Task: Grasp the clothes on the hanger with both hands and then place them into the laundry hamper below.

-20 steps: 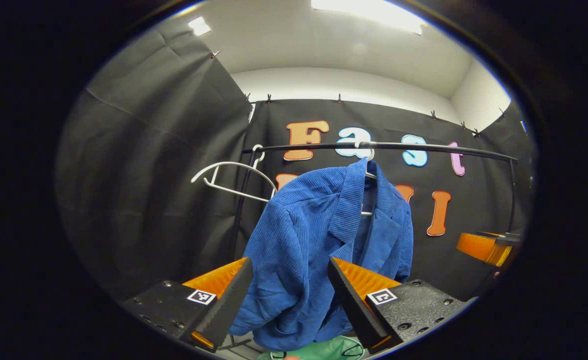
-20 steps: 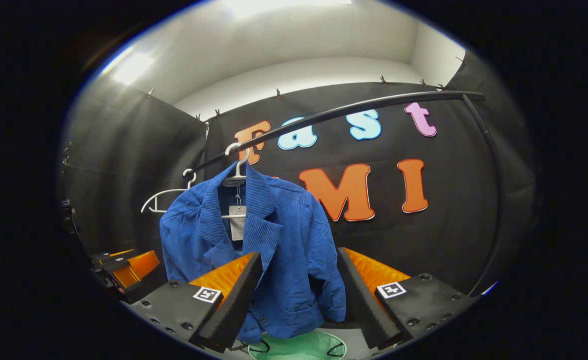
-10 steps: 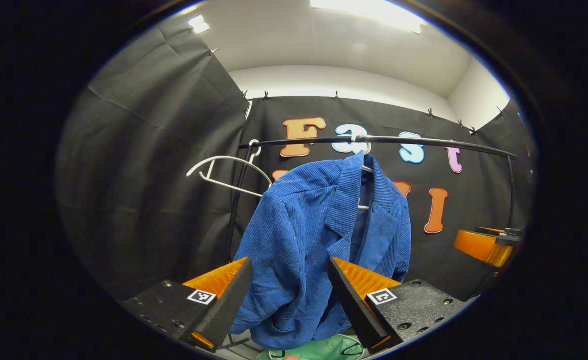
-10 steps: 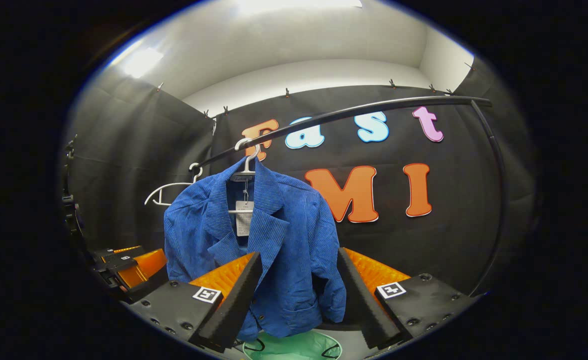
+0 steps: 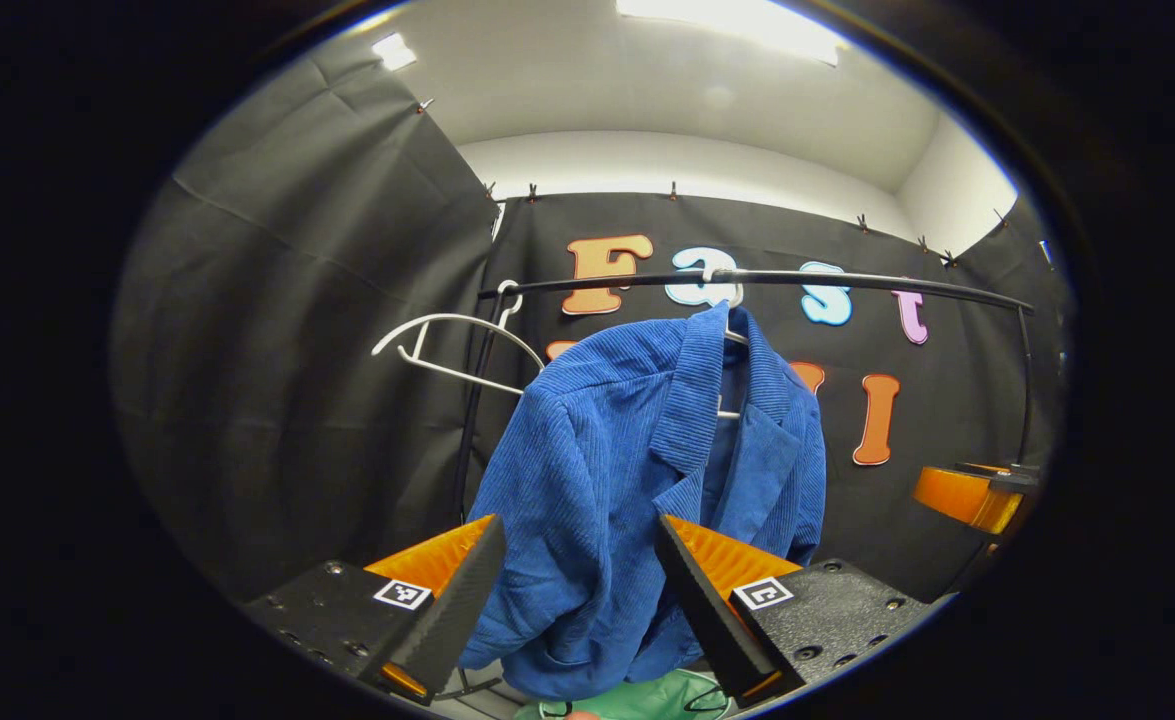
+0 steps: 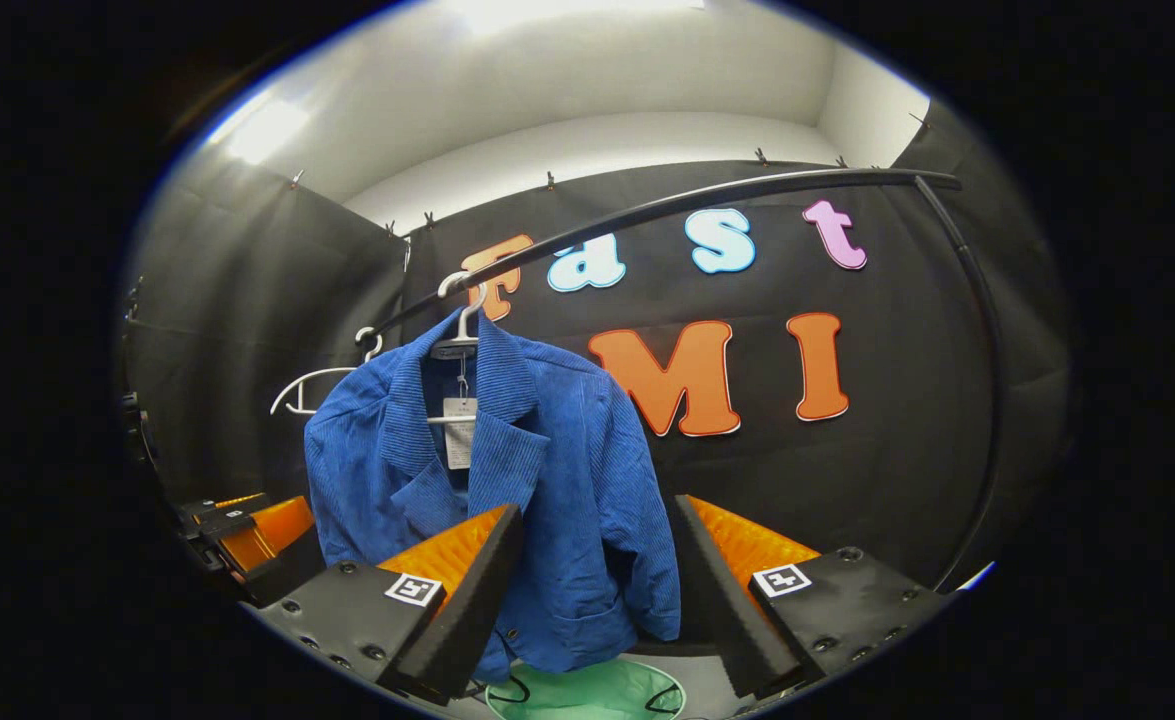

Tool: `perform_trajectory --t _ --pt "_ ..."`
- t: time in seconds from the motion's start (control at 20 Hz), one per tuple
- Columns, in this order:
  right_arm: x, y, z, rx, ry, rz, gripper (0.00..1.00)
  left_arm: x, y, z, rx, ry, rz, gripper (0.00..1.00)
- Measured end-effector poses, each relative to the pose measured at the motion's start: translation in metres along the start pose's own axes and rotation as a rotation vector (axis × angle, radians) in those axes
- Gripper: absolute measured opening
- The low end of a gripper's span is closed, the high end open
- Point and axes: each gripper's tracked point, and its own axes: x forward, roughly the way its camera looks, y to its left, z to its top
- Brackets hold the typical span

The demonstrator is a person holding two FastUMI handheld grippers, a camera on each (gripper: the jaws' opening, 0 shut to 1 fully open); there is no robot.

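Jacket (image 5: 637, 470), soft corduroy on its hanger (image 6: 462, 330), looks limp and light; both grippers (image 5: 572, 600) (image 6: 592, 590), jaws spread, should pinch the 2 shoulders.

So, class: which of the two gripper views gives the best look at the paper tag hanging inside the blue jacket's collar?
The right gripper view. There the paper tag hangs in plain sight between the lapels of the blue jacket, below the white hanger. The left gripper view sees the blue jacket side-on, and its collar covers the place where the tag hangs.
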Motion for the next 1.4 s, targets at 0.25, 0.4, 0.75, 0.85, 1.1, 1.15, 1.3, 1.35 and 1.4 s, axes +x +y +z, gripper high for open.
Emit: perform_trajectory --t 0.25,0.4,0.75,0.85,1.1,1.15,1.3,1.35,1.4 --pt "0.008 -0.004 -0.002 0.005 0.003 -0.003 0.97 0.005 0.005 0.0 0.013 -0.006 0.009 0.95" --pt "0.012 -0.003 -0.002 -0.006 0.002 0.003 0.98 0.007 0.008 -0.004 0.006 0.003 0.015 0.95" --pt "0.034 0.015 -0.005 -0.007 0.01 0.056 0.9 0.013 0.013 -0.004 0.012 -0.002 0.035 0.95" --pt "0.041 0.022 -0.011 0.001 0.024 0.076 0.98 0.013 0.014 -0.003 0.02 -0.002 0.039 0.95" --pt "0.081 0.063 -0.034 0.022 0.062 0.179 0.98 0.01 0.017 -0.014 0.036 0.032 0.048 0.95" --pt "0.091 0.072 -0.04 0.025 0.074 0.19 0.98 0.009 0.018 -0.016 0.041 0.039 0.05 0.95" --pt "0.124 0.096 -0.052 0.034 0.084 0.197 0.97 0.004 0.022 -0.021 0.059 0.053 0.062 0.95" --pt "0.136 0.104 -0.058 0.022 0.086 0.187 0.97 0.004 0.024 -0.022 0.065 0.056 0.066 0.95" --pt "0.148 0.106 -0.063 0.012 0.085 0.164 0.97 0.004 0.026 -0.022 0.069 0.056 0.07 0.95"
